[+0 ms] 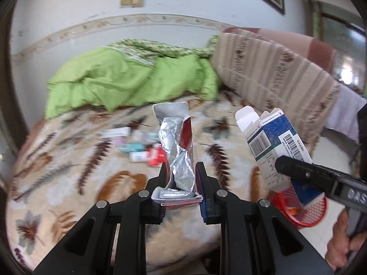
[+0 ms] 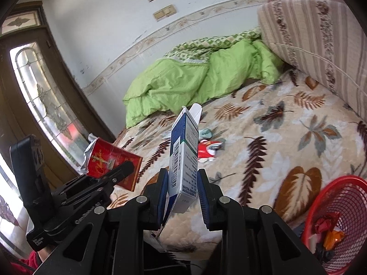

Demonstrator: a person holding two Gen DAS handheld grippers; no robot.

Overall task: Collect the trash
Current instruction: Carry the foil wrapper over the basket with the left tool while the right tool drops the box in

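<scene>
Above the near edge of the bed, two pieces of trash are held up, one per gripper. A red cigarette pack [image 1: 183,142] with crumpled silver foil lining pulled out is clamped by its lower end in the left gripper [image 1: 181,183], jaws closed down to the pack's thickness, pack standing roughly upright. A blue-and-white carton [image 2: 183,158], top flaps open, is pinched by its narrow sides in the right gripper [image 2: 183,183], jaws likewise nearly closed on it, carton upright with a slight tilt. Both items are gripped low, probably so that they can be dropped cleanly once over the bin.

A red mesh basket [image 2: 339,217] is seen on the floor just beside the bed, lower right in the right wrist view; a few crumpled wrappers already lie in it, count unclear. In the left wrist view the carton is seen near above the basket, so the right-hand drop is judged closest.

Further out, a small cluster of leftover trash [image 1: 142,146] remains mid-bed on the leaf-print blanket [image 2: 286,137]: blurred, maybe five or six pieces, exact count cannot be told. Behind it, one green quilt [image 2: 190,80] and one striped folded mattress [image 2: 321,45] are seen by the wall.

Task judged partway done.
</scene>
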